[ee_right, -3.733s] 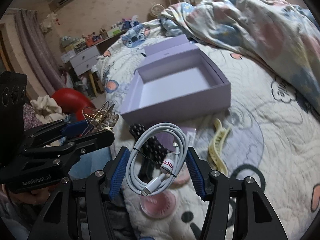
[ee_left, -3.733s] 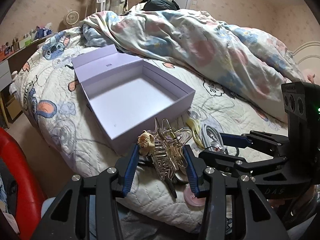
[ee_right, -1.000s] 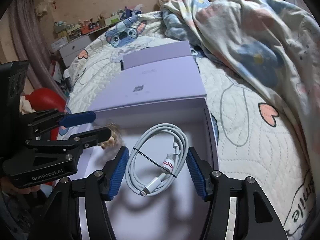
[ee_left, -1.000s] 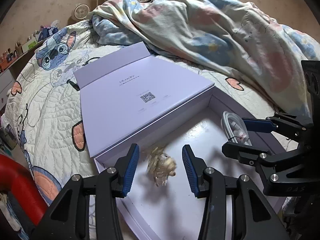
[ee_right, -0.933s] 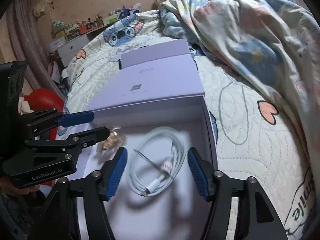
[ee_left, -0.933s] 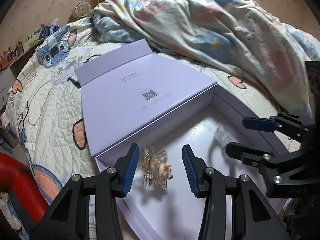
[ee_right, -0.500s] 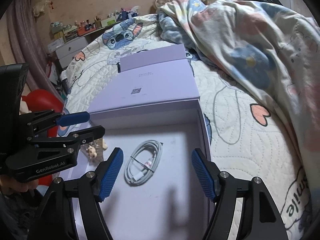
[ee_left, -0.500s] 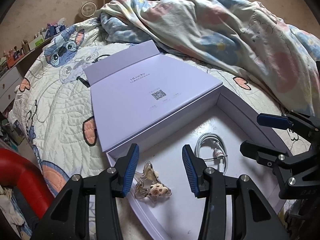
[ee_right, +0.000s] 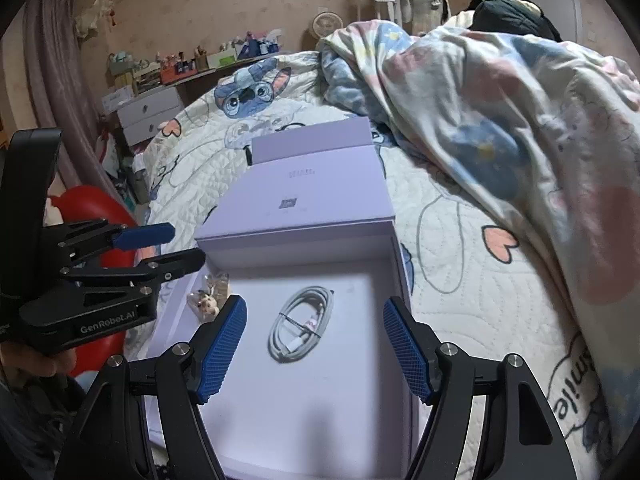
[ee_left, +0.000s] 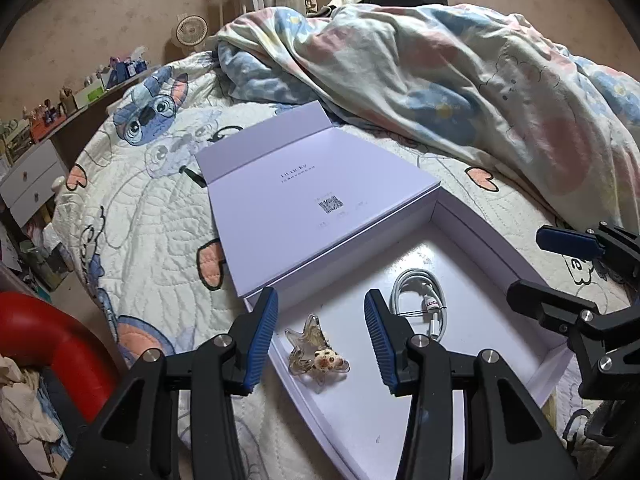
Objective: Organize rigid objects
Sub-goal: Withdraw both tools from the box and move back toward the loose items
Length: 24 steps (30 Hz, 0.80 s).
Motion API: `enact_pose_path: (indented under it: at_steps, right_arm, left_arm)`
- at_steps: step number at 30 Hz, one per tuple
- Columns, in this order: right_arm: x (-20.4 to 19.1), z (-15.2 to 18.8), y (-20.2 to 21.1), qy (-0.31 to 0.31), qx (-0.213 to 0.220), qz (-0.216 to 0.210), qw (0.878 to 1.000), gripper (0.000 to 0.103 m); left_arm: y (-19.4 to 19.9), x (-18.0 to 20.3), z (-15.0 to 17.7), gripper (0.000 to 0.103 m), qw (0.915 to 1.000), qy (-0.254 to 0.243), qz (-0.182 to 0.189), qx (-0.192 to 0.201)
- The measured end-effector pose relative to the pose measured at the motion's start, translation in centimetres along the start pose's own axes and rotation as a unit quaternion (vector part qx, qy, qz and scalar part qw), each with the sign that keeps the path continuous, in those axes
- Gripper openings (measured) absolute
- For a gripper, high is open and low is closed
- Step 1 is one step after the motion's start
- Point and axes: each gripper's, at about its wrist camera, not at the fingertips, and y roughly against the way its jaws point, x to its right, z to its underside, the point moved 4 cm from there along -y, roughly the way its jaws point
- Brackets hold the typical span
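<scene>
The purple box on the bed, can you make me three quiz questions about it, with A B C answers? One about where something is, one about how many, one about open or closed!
1. Where is the white cable?
A. On the quilt
B. Inside the purple box
C. Held in the tongs

2. How many things lie in the box?
A. Two
B. Four
C. None

3. How is the box lid?
A. Shut
C. Missing
B. Folded open

Answers:
1. B, the coiled cable rests on the box floor, beside the hair clip.
2. A, only the cable and the clip show inside.
3. B, the lid lies flat behind the box, its printed inside facing up.

Both the left tongs and the right tongs are open and hold nothing.
</scene>
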Motion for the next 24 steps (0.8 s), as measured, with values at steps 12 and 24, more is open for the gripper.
enact_pose_path:
  at_steps: [12, 24]
  right_arm:
    - [-0.3, 0.3, 3.9, 0.002, 0.024, 0.02, 0.999, 0.077]
    - [-0.8, 1.3, 8.1, 0.002, 0.049, 0.041, 0.998, 0.086]
  left_arm:
    - [3.4, 0.4, 0.4, 0.065, 0.9998, 0.001, -0.003, 0.02]
    - [6.9, 1.5, 1.3, 0.103, 0.9991, -0.001, 0.001, 0.044]
